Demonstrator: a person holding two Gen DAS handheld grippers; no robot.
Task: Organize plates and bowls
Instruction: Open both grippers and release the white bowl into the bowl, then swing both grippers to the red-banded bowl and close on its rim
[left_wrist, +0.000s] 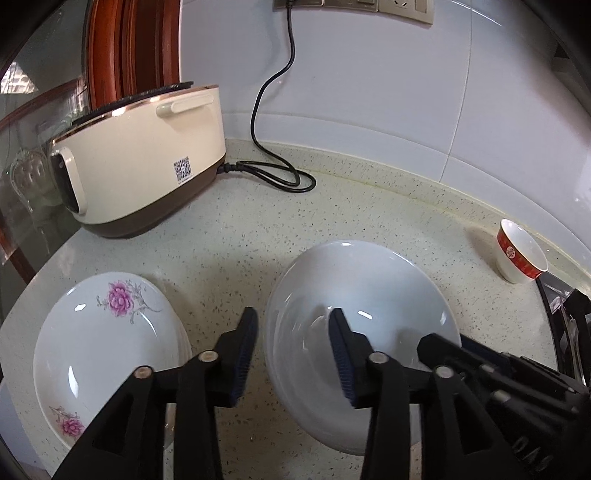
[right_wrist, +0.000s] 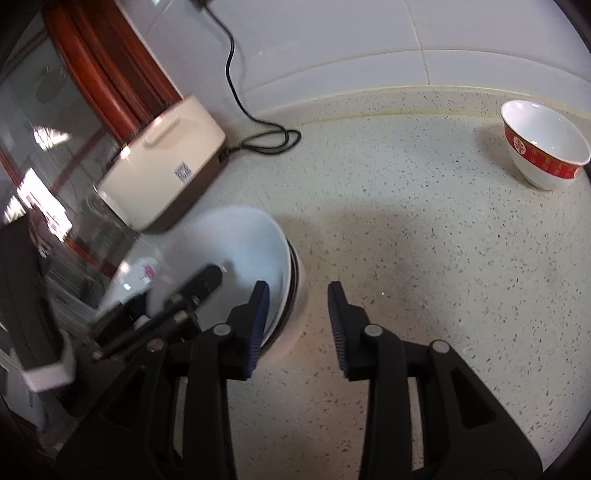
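Left tool (left_wrist: 291, 354) spread, straddling the near-left rim of the white plate (left_wrist: 354, 295), pads not pressing; right tool (right_wrist: 297, 325) spread, empty, plate rim just at its left pad. White plate: plain, glossy, sitting on the table (left_wrist: 229, 266) on something beneath. Flowered plate (left_wrist: 99, 339) at 9 o'clock of it; red-band bowl (right_wrist: 543, 147) at 2 o'clock, well apart. Judgement: release step; back both tools straight out, avoid nudging the rim.

A plain white plate (left_wrist: 354, 295) lies flat on the speckled surface (left_wrist: 236, 258), apparently atop another dish. Beside it sits a stack of pink-flowered plates (left_wrist: 99, 347). A red-banded white bowl (left_wrist: 517, 251) stands upright, well apart.
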